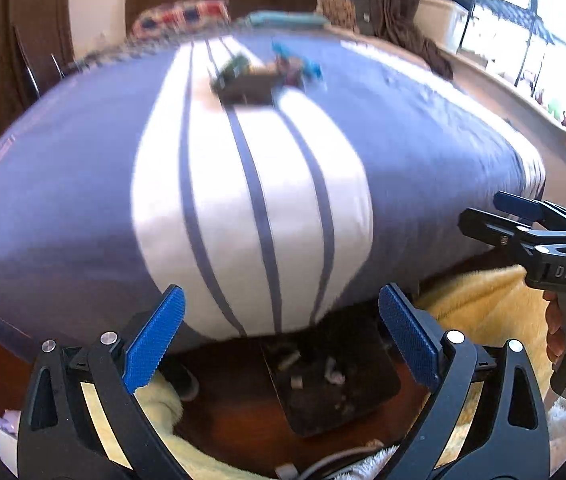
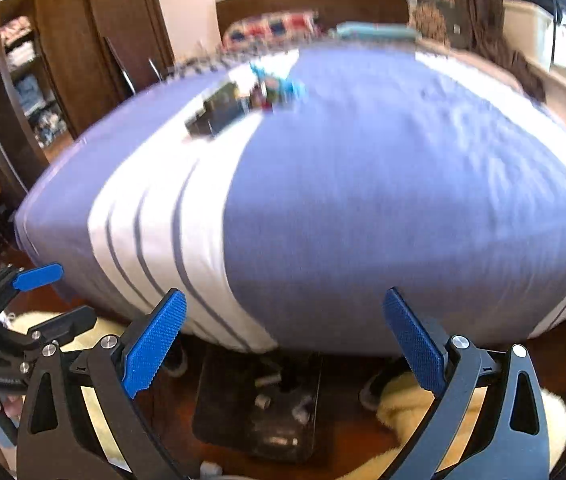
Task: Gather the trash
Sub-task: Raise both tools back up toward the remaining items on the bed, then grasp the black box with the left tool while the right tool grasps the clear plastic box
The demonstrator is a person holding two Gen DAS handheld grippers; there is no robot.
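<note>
A blurred pile of trash [image 1: 259, 76] lies far up the bed: a dark box [image 2: 219, 114], a green packet and a blue wrapper [image 2: 283, 84]. On the floor at the foot of the bed sits a black bin [image 1: 367, 392] with small pale scraps inside, also seen as the black bin [image 2: 219, 400] in the right wrist view. My left gripper [image 1: 281, 336] hangs open above the bin with nothing between its blue pads. My right gripper [image 2: 285, 340] is likewise open and empty. Each shows in the other's view: right gripper [image 1: 491, 216], left gripper [image 2: 59, 298].
The bed [image 1: 63, 200] has a purple cover with a white striped band and fills most of both views. A yellow fluffy rug [image 1: 483, 308] lies on the wooden floor beside the bin. A wardrobe [image 2: 63, 60] stands left, a window ledge [image 1: 503, 92] right, pillows [image 1: 179, 16] at the headboard.
</note>
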